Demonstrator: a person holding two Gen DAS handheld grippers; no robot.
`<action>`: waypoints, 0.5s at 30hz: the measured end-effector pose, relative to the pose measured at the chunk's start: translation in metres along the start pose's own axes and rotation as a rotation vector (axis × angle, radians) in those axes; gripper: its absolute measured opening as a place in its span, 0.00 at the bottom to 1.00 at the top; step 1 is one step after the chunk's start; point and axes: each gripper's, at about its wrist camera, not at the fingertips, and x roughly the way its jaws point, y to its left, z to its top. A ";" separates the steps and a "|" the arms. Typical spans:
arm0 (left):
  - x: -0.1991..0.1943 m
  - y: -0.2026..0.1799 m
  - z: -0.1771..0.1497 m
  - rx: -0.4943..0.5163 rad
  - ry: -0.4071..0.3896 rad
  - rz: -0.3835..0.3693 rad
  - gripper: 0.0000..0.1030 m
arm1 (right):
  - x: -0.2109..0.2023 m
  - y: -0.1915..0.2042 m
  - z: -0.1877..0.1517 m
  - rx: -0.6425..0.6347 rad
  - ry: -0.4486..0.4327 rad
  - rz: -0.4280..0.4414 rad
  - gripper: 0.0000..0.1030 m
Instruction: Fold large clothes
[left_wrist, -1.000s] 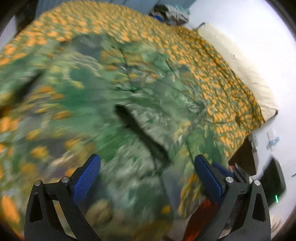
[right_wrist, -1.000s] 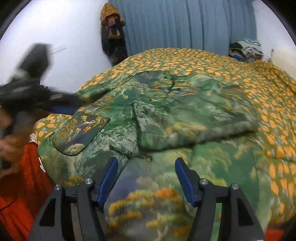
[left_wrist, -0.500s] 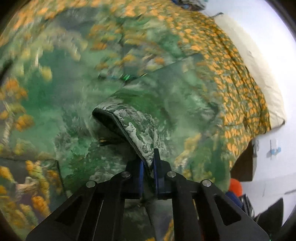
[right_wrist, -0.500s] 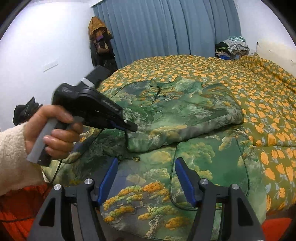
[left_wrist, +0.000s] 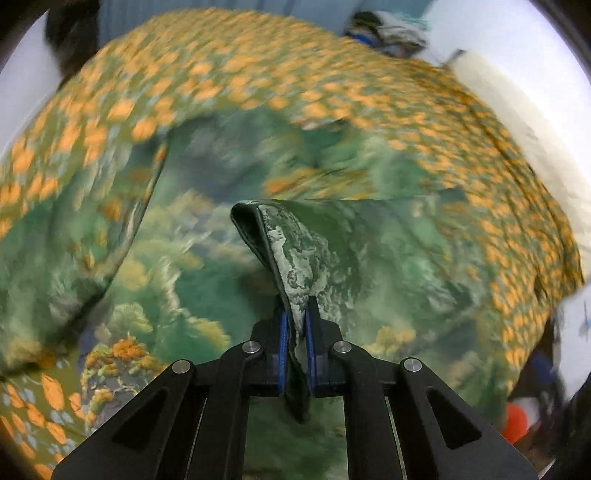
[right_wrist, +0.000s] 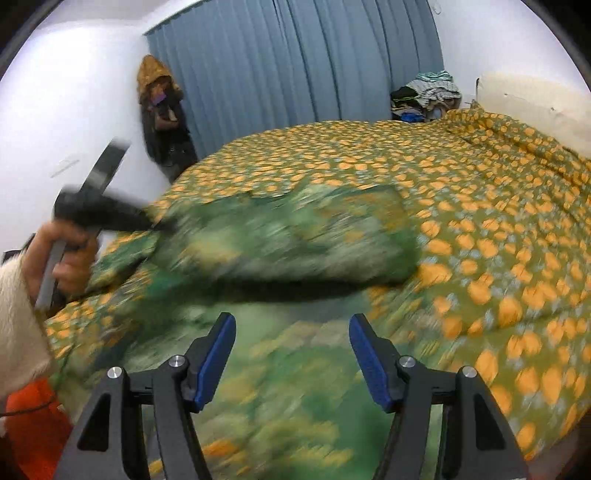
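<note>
Two tongs: your left tongs (left_wrist: 295, 336) clamp the green garment's (left_wrist: 303, 251) folded edge; your right tongs (right_wrist: 291, 354) hover closing, empty, over the bed (right_wrist: 480, 192).

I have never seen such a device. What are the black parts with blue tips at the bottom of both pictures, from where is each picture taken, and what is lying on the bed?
No robot is here. A person holds a two-finger gripper in each hand, and each gripper carries a wide-angle camera that looks along its fingers. So one picture comes from the left gripper, the other from the right gripper. The black bars with blue pads are the fingers.

On the bed lies an orange-flowered bedspread, and on it a large green patterned garment, partly folded and blurred by motion.

The left gripper is shut on an edge of the garment. In the right picture you see it from outside, in the person's left hand. The right gripper's jaws are closing, with nothing between them.
</note>
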 end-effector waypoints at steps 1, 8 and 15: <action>0.012 0.011 -0.004 -0.030 0.013 -0.008 0.07 | 0.012 -0.008 0.010 0.001 0.019 -0.017 0.44; 0.035 0.020 -0.014 -0.039 -0.016 -0.002 0.10 | 0.119 -0.051 0.071 0.002 0.145 -0.028 0.36; 0.055 0.028 -0.026 -0.016 -0.043 0.002 0.13 | 0.200 -0.065 0.032 0.039 0.323 -0.022 0.33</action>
